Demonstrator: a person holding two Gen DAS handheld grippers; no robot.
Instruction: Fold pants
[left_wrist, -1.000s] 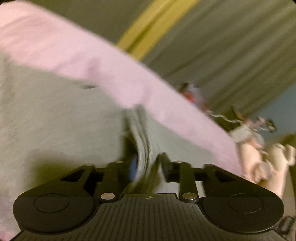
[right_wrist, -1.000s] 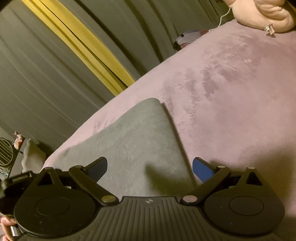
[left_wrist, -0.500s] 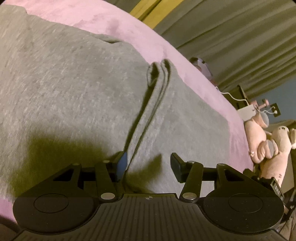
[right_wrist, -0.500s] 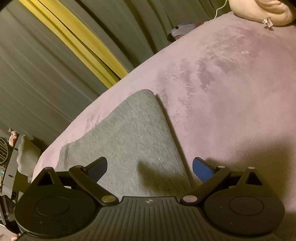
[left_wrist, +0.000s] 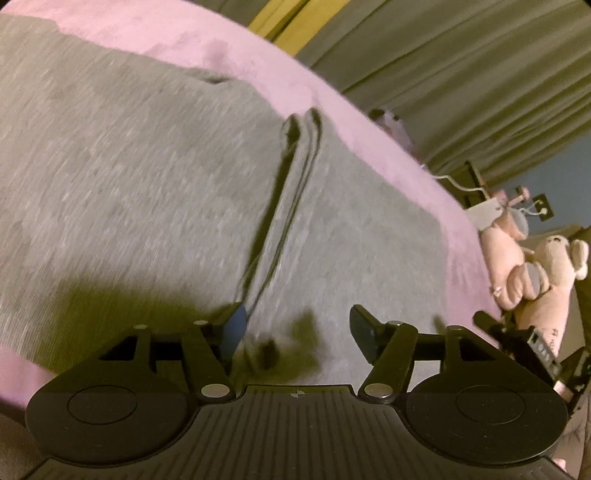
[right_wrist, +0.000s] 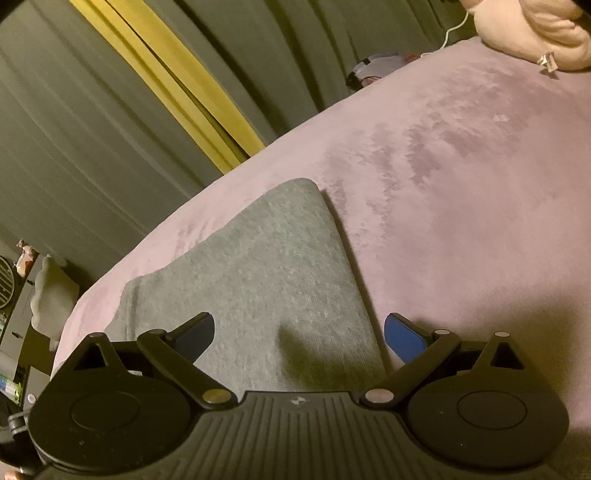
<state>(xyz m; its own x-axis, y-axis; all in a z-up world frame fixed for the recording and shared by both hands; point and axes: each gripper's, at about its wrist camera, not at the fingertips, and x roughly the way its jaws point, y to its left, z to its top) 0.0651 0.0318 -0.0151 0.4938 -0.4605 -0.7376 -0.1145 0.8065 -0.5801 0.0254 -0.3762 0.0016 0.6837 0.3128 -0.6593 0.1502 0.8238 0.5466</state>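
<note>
The grey pants (left_wrist: 147, 177) lie folded on a pink blanket (left_wrist: 207, 48). In the left wrist view a layered fold edge (left_wrist: 291, 177) runs from the far side toward my left gripper (left_wrist: 295, 328), which is open just above the cloth, its left pad beside that edge. In the right wrist view a rounded corner of the grey pants (right_wrist: 273, 266) lies flat on the blanket (right_wrist: 461, 177). My right gripper (right_wrist: 299, 334) is open and empty above the cloth's right edge.
Grey curtains with a yellow strip (right_wrist: 173, 85) hang behind the bed. Pink stuffed toys (left_wrist: 535, 266) sit at the bed's right end, also in the right wrist view (right_wrist: 528, 33). A white cable (right_wrist: 452, 29) and a small object (right_wrist: 373, 68) lie at the far edge.
My left gripper has opened and let go of the folded pants edge, which now lies on the pants. The right gripper stayed open and barely moved.
</note>
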